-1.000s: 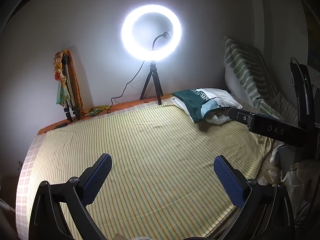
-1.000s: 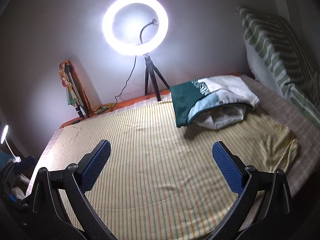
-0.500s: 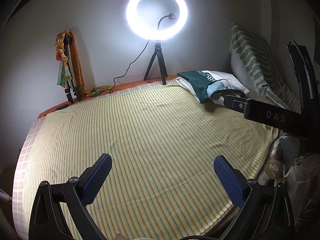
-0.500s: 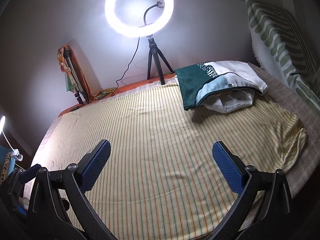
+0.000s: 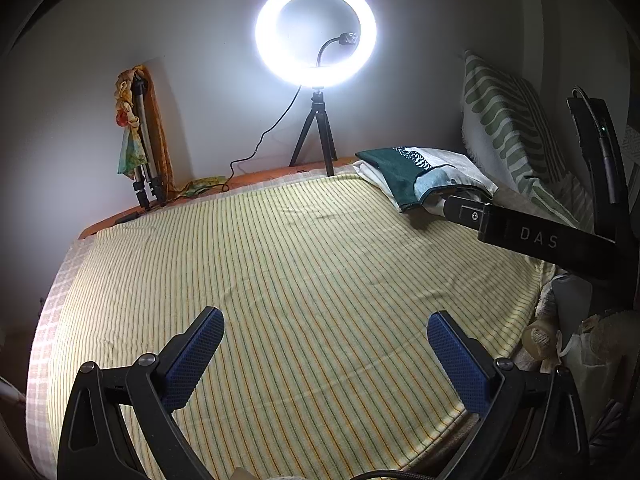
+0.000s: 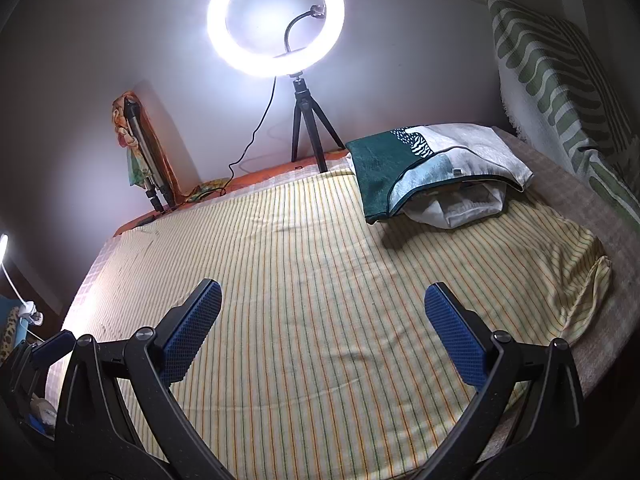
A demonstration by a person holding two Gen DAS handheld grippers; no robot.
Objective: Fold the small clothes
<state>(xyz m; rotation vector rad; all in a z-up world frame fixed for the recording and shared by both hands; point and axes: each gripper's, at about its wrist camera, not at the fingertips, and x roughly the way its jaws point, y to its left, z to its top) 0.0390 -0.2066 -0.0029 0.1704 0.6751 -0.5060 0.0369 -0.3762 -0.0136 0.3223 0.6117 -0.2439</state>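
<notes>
Left hand-held gripper [image 5: 325,354] hangs over the near part of the bed [image 5: 280,288], jaws spread wide, nothing between them. Two fingers, black plastic frames, each with a blue pad [image 5: 192,358] of dimpled rubber. Right hand-held gripper [image 6: 322,326] is likewise wide apart and empty above the bed; same two black fingers with blue textured pads [image 6: 454,334]. In the left view the right gripper's black body, lettered "DAS", juts in beside the pile.

The bed is covered by one striped sheet [image 6: 320,280], pale yellow with thin green and orange lines, woven, mostly flat with a few soft wrinkles; its right corner bunches up loose [image 6: 588,292].

The clothes pile [image 6: 436,172] sits at the far right corner of the bed, well away from both grippers: one dark green piece with a black-and-white patterned patch and pale blue panel on top, draped over crumpled white cloth [image 6: 460,208] below. Exact count of pieces in the pile cannot be told.

One striped cushion [image 6: 560,80], green wavy bands on white, fringed edge, leans upright to the right of the pile.

One round ring light [image 5: 316,32], glowing white, stands on a black three-leg stand [image 5: 316,140] behind the bed's far edge, cable trailing left. One folded metal tripod [image 5: 142,148], wrapped with coloured cloth, leans on the wall [image 5: 120,40] at the bed's far left corner.
</notes>
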